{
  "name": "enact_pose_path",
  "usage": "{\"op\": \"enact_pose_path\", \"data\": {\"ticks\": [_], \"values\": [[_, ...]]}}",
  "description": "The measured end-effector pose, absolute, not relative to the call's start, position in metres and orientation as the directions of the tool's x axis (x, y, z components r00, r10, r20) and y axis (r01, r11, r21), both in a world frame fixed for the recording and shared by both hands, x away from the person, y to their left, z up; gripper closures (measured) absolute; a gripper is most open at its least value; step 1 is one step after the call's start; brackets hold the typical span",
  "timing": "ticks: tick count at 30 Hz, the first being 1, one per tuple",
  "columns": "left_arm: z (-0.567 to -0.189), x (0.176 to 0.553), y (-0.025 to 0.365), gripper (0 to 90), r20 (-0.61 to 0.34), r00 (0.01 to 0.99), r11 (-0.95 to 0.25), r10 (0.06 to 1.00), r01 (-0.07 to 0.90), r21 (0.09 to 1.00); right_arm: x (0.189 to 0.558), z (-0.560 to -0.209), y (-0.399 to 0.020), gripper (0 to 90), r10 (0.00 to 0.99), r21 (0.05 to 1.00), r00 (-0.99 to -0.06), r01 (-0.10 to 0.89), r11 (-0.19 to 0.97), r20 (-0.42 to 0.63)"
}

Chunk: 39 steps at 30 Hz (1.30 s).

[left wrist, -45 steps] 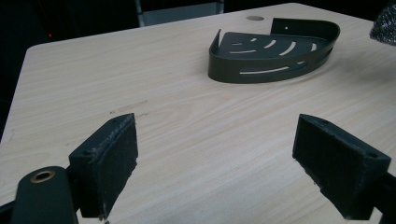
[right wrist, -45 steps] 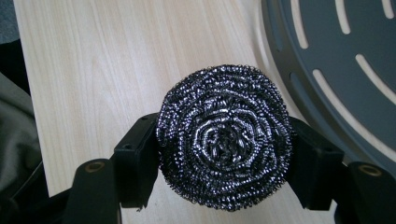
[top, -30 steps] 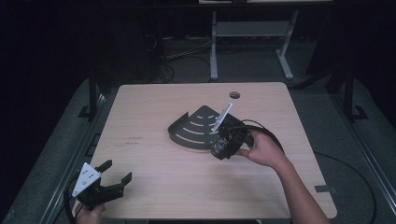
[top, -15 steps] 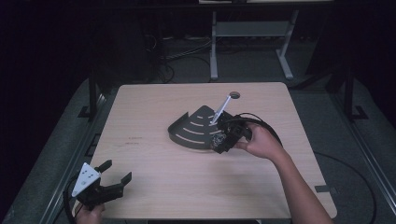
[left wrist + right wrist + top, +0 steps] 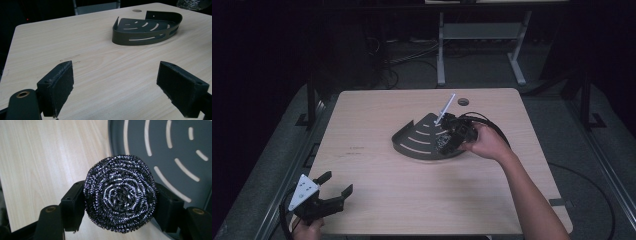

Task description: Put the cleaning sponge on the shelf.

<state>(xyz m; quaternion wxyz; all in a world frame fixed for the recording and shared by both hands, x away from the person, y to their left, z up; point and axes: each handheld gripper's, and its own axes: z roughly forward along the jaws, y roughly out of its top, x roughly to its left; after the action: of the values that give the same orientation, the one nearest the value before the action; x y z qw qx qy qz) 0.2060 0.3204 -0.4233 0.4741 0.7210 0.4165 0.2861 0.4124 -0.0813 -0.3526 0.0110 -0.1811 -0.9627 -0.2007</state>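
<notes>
A round steel-wool scrubber (image 5: 120, 195) sits between the black jaws of my right gripper (image 5: 117, 203), which is shut on it. In the high view this gripper (image 5: 446, 142) hovers at the right side of a dark quarter-round slotted basket (image 5: 417, 142) in the middle of the table. The basket's slotted floor (image 5: 175, 150) lies just beyond the scrubber. My left gripper (image 5: 337, 182) rests at the near left corner of the table, far from the basket (image 5: 145, 32). Its jaws (image 5: 117, 87) stand wide open with nothing between them.
The light wooden table (image 5: 377, 125) has a round cable hole (image 5: 463, 102) near its far edge. A black cable (image 5: 498, 131) loops behind my right hand. A white rod (image 5: 445, 107) sticks up from the right gripper. A metal frame (image 5: 482, 45) stands on the floor beyond the table.
My right hand has carried the scrubber a little toward the far side of the table, further over the basket. The left gripper has stayed where it was.
</notes>
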Motion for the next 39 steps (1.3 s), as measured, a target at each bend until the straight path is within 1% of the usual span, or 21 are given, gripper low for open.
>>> {"op": "enact_pose_path", "data": {"ticks": [2, 11, 14, 31, 39], "values": [[-0.423, 0.206, 0.321, 13.3, 0.016, 0.486, -0.199, 0.874, 0.328, 0.923, 0.419, -0.354, -0.081, 33.3, 0.351, 0.396, -0.929, 0.367, 0.842, 0.117], [-0.423, 0.206, 0.321, 13.3, 0.018, 0.485, -0.200, 0.875, 0.326, 0.924, 0.436, -0.367, -0.079, 33.2, 0.387, 0.366, -0.914, 0.403, 0.839, 0.120], [-0.423, 0.205, 0.321, 13.4, 0.017, 0.485, -0.199, 0.874, 0.326, 0.924, 0.442, -0.371, -0.078, 33.2, 0.397, 0.371, -0.909, 0.416, 0.830, 0.129], [-0.422, 0.205, 0.322, 13.4, 0.016, 0.484, -0.196, 0.875, 0.324, 0.925, 0.460, -0.388, -0.079, 33.1, 0.453, 0.363, -0.878, 0.476, 0.801, 0.153], [-0.422, 0.206, 0.321, 13.4, 0.017, 0.486, -0.198, 0.874, 0.325, 0.925, 0.466, -0.392, -0.078, 33.0, 0.477, 0.368, -0.868, 0.493, 0.788, 0.142]]}}
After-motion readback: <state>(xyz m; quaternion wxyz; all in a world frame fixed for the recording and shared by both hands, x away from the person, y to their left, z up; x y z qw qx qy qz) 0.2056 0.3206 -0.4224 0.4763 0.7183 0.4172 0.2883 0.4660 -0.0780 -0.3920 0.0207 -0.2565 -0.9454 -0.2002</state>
